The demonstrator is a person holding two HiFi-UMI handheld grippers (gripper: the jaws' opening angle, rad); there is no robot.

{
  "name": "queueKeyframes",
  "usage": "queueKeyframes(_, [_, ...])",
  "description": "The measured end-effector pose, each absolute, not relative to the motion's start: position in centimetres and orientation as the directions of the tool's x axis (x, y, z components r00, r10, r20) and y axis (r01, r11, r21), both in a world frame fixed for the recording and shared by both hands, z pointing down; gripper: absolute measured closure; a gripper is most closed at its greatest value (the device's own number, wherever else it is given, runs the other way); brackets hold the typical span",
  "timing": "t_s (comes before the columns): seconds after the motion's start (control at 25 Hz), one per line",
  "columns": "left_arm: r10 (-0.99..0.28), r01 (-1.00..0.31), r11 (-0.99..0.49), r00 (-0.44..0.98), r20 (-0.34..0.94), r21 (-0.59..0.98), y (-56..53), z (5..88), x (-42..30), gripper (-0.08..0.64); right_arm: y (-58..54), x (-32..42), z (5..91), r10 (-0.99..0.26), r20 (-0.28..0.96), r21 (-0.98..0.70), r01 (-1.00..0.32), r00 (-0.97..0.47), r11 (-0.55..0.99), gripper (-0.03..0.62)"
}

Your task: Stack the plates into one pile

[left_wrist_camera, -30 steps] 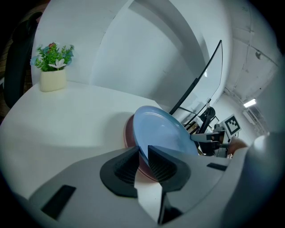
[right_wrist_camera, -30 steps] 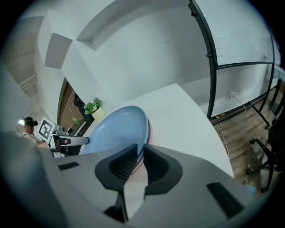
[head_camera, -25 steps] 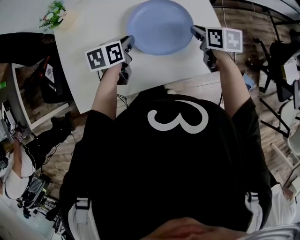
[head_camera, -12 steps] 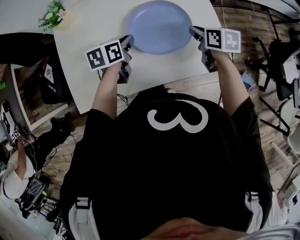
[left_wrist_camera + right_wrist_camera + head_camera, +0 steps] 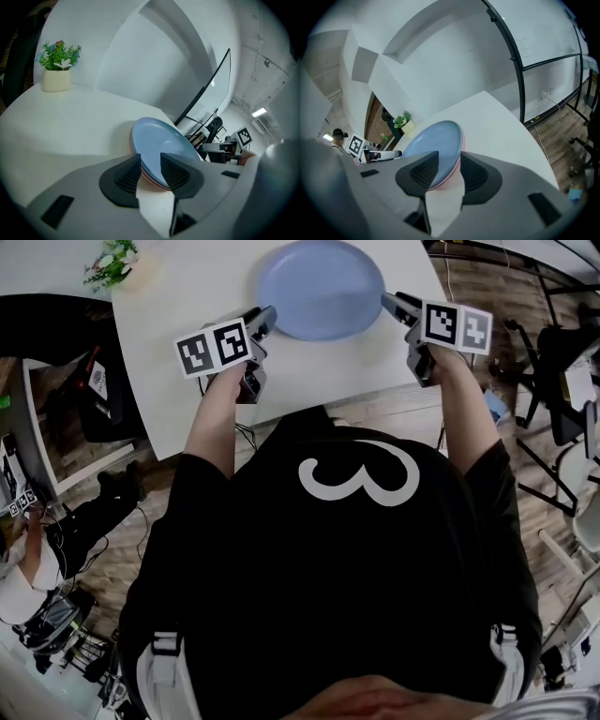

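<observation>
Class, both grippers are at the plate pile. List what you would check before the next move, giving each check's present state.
1. Blue plate lies squarely on the pink plate: ok.
2. Left gripper: jaws have just been opening, pile's rim between them, ungripped: ok.
3. Right gripper: same, just opening, rim between, ungripped: ok.
4. Pile rests flat on the table: ok.
5. How many plates lie under the blue one: cannot tell.
</observation>
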State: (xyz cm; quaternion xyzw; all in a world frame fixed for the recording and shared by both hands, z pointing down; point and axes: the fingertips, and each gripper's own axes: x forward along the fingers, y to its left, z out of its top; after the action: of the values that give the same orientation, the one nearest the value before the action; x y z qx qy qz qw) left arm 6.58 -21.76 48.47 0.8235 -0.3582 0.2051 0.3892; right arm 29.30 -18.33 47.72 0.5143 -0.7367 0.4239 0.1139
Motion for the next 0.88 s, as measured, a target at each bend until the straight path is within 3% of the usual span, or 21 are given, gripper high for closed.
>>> queueKeyframes(0.24, [-0.463,-0.748,-0.462,0.661,0.590,0.476,-19.5,46.3,6.5,0.425,-16.2,29.4,44.9,-0.702,0.538,-0.525,-0.837,-0.467,0.155,0.453])
queueKeyframes(0.44, [-0.492,-0.700,-0.497,0.714,0.499,0.513,-15.7,42.7,7.2,0.425,-13.1,27.4,41.3,-0.706,0.424,-0.607,-0.757,-0.567,0.243,0.453])
queueKeyframes(0.88, [-0.430,-0.569,-0.671,0.821,0.375,0.476,-7.2,36.2,9.9,0.443,-6.2,22.9,36.1,-0.659,0.316,-0.515,-0.707,-0.682,0.485,0.462])
